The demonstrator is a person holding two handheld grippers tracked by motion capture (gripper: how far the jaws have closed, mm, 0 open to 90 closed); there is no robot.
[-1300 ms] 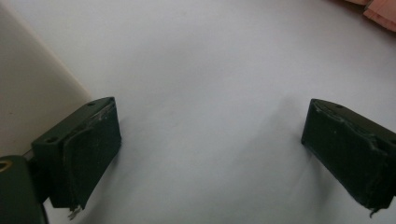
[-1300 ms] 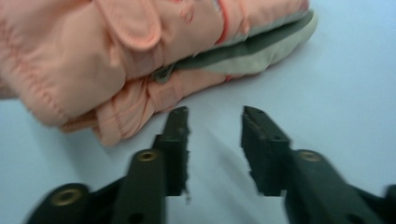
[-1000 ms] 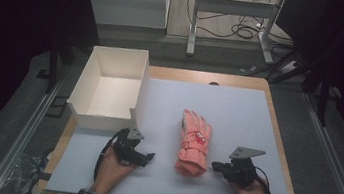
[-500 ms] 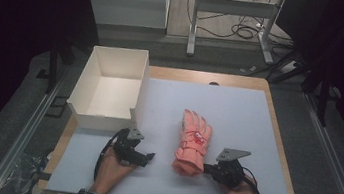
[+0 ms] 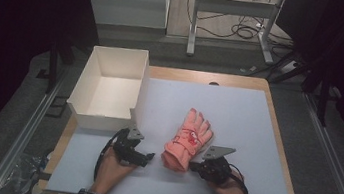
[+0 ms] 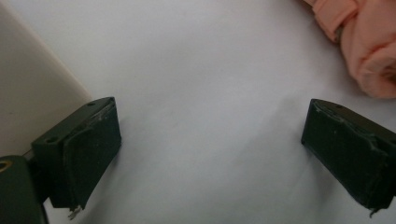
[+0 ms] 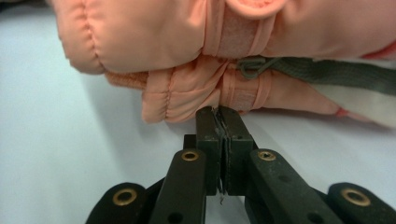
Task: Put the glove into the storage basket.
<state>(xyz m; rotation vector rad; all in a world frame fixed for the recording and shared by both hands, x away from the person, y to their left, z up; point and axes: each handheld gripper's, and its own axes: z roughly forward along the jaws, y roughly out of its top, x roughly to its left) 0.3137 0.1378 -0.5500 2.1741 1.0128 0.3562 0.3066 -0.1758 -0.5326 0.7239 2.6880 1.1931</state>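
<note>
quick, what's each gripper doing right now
Left gripper: open, holding nothing.
Right gripper: jaws shut, tips at the pink glove's edge; grip on fabric cannot be told.

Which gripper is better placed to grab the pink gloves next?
Right. The right gripper has its tips at the edge of the gloves, near the cuff, though its jaws are shut and must open first. The left gripper is open but off to the side, over bare table.

High cam looks down on table [image 5: 258,118]; gripper cams close, sharing glove [image 5: 185,140].
</note>
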